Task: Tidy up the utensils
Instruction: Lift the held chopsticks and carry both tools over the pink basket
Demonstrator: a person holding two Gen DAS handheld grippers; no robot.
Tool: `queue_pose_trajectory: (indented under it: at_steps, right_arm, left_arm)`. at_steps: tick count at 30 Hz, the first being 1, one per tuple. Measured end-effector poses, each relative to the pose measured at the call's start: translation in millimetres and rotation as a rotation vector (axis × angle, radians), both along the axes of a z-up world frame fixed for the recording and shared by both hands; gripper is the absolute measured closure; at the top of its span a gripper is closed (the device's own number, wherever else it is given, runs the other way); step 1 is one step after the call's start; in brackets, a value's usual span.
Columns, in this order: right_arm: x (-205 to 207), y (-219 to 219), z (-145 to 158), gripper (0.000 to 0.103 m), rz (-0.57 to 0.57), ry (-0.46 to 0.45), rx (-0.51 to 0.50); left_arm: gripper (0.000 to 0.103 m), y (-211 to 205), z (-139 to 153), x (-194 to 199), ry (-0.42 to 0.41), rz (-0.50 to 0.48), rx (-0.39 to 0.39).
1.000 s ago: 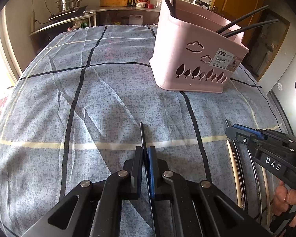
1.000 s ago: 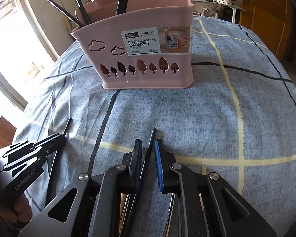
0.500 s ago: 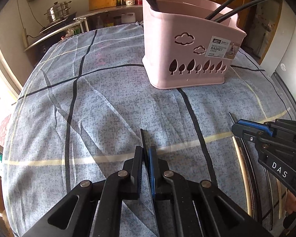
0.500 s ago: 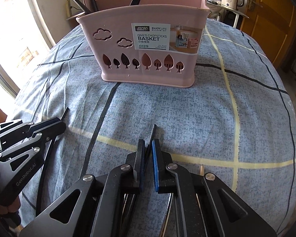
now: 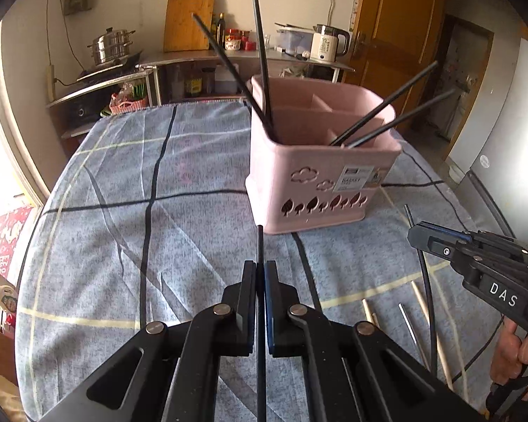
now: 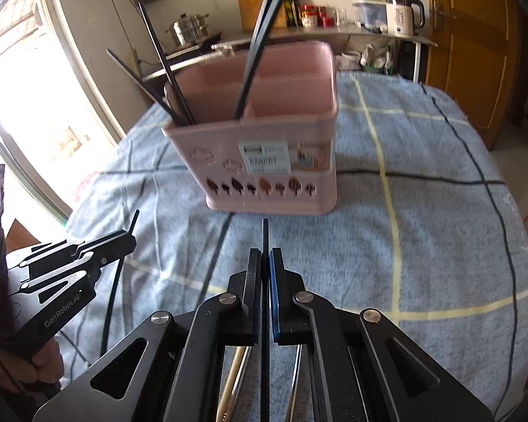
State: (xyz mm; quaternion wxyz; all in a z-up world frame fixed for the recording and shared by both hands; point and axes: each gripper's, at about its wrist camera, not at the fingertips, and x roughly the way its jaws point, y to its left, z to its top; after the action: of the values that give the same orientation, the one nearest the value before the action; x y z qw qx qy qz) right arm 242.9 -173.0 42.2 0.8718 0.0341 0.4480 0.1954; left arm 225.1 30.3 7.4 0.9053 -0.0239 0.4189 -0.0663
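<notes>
My left gripper (image 5: 259, 263) is shut on a black chopstick (image 5: 260, 242) that sticks out ahead of its jaws, lifted above the cloth. My right gripper (image 6: 265, 251) is shut on another black chopstick (image 6: 265, 234), also held in the air. A pink divided basket (image 5: 320, 176) (image 6: 264, 161) stands ahead of both, with several black chopsticks (image 5: 264, 56) leaning in its compartments. In the left wrist view the right gripper (image 5: 413, 234) shows at the right edge with its chopstick. The left gripper (image 6: 132, 237) shows at the left edge of the right wrist view.
The table is covered by a blue-grey cloth (image 5: 123, 211) with black and cream lines. Wooden and metal chopsticks (image 5: 408, 323) lie on it near the front right. Behind the table, a counter (image 5: 228, 56) holds a pot, kettle and bottles; a door stands at right.
Both grippers rose off the cloth, each lifting its black chopstick. The right jaws closed fully on theirs. The view tilted up, so the basket's inside and the room beyond now show.
</notes>
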Motion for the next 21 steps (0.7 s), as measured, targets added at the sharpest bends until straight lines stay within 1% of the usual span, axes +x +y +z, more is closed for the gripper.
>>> queue_pose_trajectory:
  at_steps: [8,12,16,21]
  right_arm:
    - [-2.4,-12.7,64.6,0.099,-0.024,-0.176,0.049]
    - [-4.4,-13.9,91.9,0.099,-0.03,-0.259,0.058]
    - [-8.1,-17.5,102.4,0.099,-0.034,-0.293,0.062]
    - [-16.9,-23.3,95.7,0.099,-0.039,-0.285,0.063]
  left_arm:
    - [0.099,0.9,62.0,-0.6,-0.144,-0.015,-0.027]
    - [0.099,2.3,86.5,1.5,-0.205,-0.019,-0.04]
    - [0.099,4.4,99.3,-2.2,-0.244,-0.016,-0.053]
    - [0.099,8.7,95.1,-11.5,-0.246,-0.001,-0.066]
